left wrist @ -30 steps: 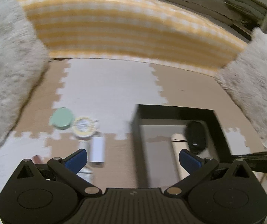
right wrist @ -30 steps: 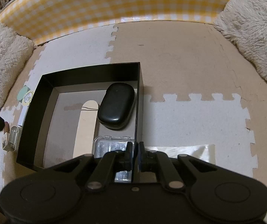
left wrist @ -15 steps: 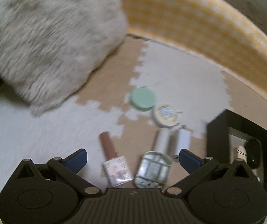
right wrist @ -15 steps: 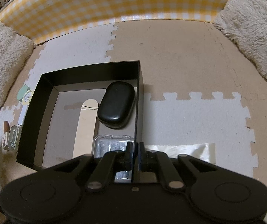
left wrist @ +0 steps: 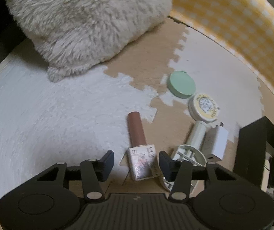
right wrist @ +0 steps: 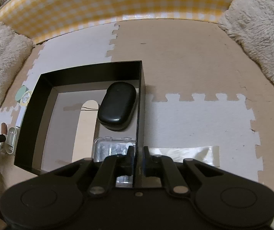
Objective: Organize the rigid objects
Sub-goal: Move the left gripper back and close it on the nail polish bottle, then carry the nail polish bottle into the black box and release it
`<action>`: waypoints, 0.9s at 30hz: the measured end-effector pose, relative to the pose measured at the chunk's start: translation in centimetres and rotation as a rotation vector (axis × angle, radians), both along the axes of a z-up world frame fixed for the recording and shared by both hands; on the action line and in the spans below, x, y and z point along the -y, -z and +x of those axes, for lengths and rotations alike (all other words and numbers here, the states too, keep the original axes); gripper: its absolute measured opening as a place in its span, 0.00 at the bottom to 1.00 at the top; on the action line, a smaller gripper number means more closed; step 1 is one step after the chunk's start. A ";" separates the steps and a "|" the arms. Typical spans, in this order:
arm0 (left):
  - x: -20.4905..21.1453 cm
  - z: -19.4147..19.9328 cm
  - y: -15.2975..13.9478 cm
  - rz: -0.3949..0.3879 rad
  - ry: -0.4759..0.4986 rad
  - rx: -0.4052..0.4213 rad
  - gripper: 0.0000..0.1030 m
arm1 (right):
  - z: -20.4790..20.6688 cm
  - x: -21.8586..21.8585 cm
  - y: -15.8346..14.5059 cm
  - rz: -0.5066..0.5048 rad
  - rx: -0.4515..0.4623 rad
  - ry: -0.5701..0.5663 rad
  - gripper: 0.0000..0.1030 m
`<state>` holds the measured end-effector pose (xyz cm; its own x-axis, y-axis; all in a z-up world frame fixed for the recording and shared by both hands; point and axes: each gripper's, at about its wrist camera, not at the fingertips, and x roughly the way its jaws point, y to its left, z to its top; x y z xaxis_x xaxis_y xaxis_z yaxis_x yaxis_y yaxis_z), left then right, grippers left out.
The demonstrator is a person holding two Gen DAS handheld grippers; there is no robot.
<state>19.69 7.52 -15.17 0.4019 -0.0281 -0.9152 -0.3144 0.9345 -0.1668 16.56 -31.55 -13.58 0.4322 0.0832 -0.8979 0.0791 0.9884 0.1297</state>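
Nail-polish bottle (left wrist: 140, 153) lies on the floor mat, left of the black box (right wrist: 44, 115), between the left gripper (left wrist: 136, 162) jaws, which are closing without touching yet. Right gripper (right wrist: 137, 158) jaws clench the box's right wall, likely steadying it.

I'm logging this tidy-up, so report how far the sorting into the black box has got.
Done: a black case and a clear plastic case lie in the black box.

In hand: the right gripper clamps the box's wall; the left gripper is closing around the nail polish bottle, pads not yet touching.

Left on the mat: a green round lid, a yellow-faced round item, a white charger.
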 end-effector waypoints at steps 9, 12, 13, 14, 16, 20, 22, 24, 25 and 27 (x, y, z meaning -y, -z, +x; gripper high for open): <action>1.3 0.2 0.7 0.033 0.044 -0.018 0.43 | 0.0 0.0 0.2 -0.011 -0.012 -0.001 0.15; 1.0 0.0 0.5 0.041 0.050 -0.025 0.36 | 0.1 0.0 0.2 -0.001 -0.010 -0.006 0.11; 1.0 -0.1 0.5 0.037 0.055 -0.022 0.32 | 0.1 -0.1 0.1 -0.003 -0.010 -0.008 0.10; 1.1 -0.1 0.4 0.041 0.060 -0.021 0.32 | 0.1 -0.1 0.1 -0.006 -0.010 -0.010 0.10; 1.2 -0.1 0.5 0.048 0.067 -0.020 0.32 | 0.1 -0.2 0.1 -0.006 -0.008 -0.012 0.09; 1.0 -0.2 0.3 0.025 0.061 -0.007 0.32 | 0.1 -0.1 0.2 -0.003 -0.008 -0.010 0.09; 1.0 -0.1 0.1 0.022 0.063 0.002 0.32 | 0.1 -0.1 0.2 -0.005 -0.008 -0.011 0.09; 1.0 -0.1 0.0 0.017 0.060 0.007 0.32 | 0.1 -0.1 0.2 -0.003 -0.008 -0.014 0.09; 1.0 -0.1 -0.1 0.009 0.055 0.009 0.32 | 0.1 -0.2 0.2 -0.001 -0.009 -0.016 0.07; 1.0 -0.1 -0.4 -0.005 0.051 0.020 0.31 | 0.1 -0.3 0.1 -0.006 -0.009 -0.023 0.06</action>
<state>19.62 6.55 -14.75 0.4182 -0.0538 -0.9068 -0.2632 0.9483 -0.1776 16.64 -31.27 -13.71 0.4225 0.0879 -0.9021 0.0578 0.9907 0.1236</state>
